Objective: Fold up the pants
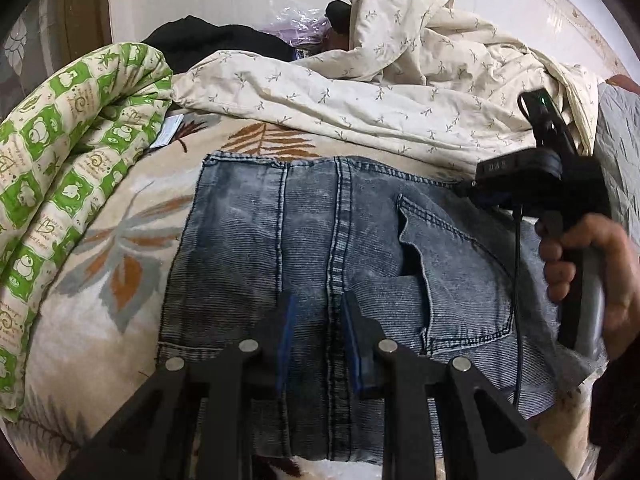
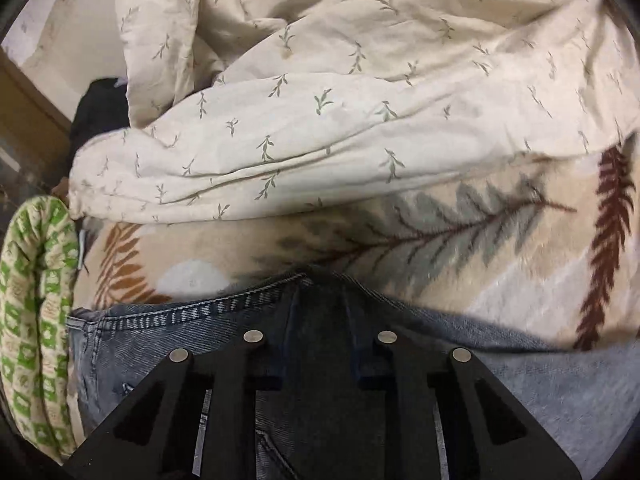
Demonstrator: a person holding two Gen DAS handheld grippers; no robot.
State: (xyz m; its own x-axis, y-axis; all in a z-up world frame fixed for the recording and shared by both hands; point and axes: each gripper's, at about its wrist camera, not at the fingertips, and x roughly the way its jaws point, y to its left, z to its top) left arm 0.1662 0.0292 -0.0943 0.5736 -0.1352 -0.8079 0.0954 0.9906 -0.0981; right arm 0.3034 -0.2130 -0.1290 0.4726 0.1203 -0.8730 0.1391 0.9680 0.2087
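1. The jeans [image 1: 320, 240] lie on the bed's leaf-patterned blanket [image 1: 120, 248], already doubled into a compact block, back pocket [image 1: 448, 264] up, with a rolled green-and-cream quilt [image 1: 68, 160] to one side and a rumpled sprigged duvet [image 1: 400, 92] behind
2. The left tool [image 1: 316, 320] sits low over the centre seam of the denim; its blue-lined fingers [image 1: 286, 340] stand narrowly apart with the seam between them, and I cannot tell for certain whether the pads actually nip the cloth
3. The right tool [image 2: 320, 292] is at the far stitched edge of the jeans [image 2: 180, 312]. Its fingers are drawn close together over a raised peak of denim, so it looks to be pinching that edge, though the dark tips hide the contact itself
4. In the left wrist view the person's hand [image 1: 592, 272] grips the right tool's handle beside the pocket, near the jeans' right side
5. Step in hand, as I judge it: securing the far edge for a further fold, with the left tool steadying the middle
6. The next move calls for a firm hold on all the layers at that edge, then a lift and carry towards the near side, keeping the hem square so the stacked layers do not slide or splay
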